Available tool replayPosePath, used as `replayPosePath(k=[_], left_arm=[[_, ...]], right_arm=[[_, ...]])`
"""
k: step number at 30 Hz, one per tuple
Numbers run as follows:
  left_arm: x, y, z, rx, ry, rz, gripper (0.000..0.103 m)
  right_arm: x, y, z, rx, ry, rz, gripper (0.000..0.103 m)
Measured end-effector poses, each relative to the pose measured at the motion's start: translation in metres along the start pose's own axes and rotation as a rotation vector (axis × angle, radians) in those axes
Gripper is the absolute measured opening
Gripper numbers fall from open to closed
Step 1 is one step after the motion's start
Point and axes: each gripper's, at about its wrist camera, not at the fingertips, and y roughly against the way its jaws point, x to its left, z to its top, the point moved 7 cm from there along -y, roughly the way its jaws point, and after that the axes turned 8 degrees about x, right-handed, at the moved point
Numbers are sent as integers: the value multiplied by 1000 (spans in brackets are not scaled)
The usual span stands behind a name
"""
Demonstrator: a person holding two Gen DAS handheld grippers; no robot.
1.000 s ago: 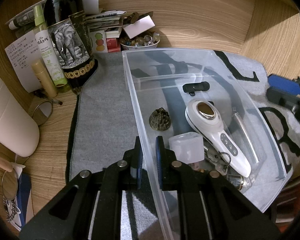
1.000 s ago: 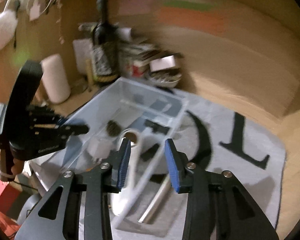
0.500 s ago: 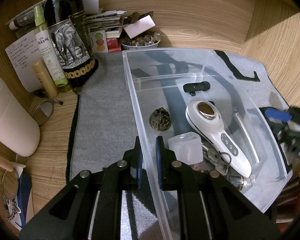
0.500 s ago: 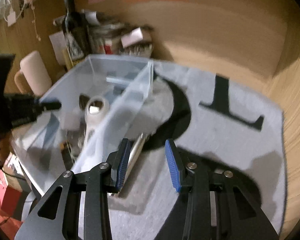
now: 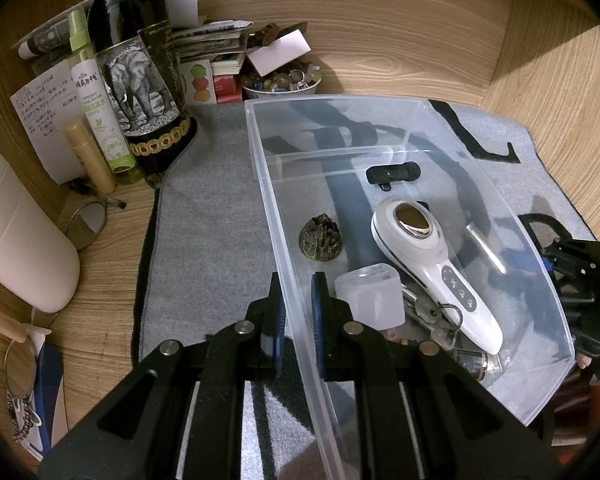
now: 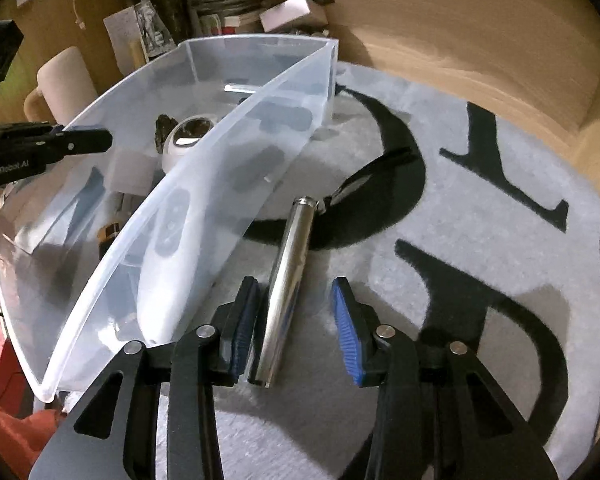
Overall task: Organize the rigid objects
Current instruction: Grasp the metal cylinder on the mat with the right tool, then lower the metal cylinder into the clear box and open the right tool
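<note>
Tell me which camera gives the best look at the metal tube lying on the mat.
The right wrist view: the metal tube lies in full sight between the open jaws of the right hand-held gripper, beside the clear bin. The left wrist view shows the metal tube only dimly through the bin wall.

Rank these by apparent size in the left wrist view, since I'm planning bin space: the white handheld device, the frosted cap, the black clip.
1. White handheld device, clearly largest.
2. Frosted cap.
3. Black clip, though it lies farther from the camera, so this is unsure.
</note>
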Motion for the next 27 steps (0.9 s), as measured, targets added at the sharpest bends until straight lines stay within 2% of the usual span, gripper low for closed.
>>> replayPosePath(k=[1, 6, 12, 19, 27], left_arm=[[-1, 0, 0, 0, -1, 2, 11], [1, 0, -1, 0, 1, -2, 11], [1, 0, -1, 0, 1, -3, 11], [1, 0, -1, 0, 2, -2, 11], [1, 0, 0, 0, 1, -1, 11]], right_arm=[[-3, 0, 1, -4, -3, -12, 14], [-12, 5, 3, -34, -29, -45, 14], [-15, 30, 14, -103, -42, -58, 14], [-7, 66, 35, -209, -19, -87, 14], [12, 99, 59, -316, 21, -74, 14]])
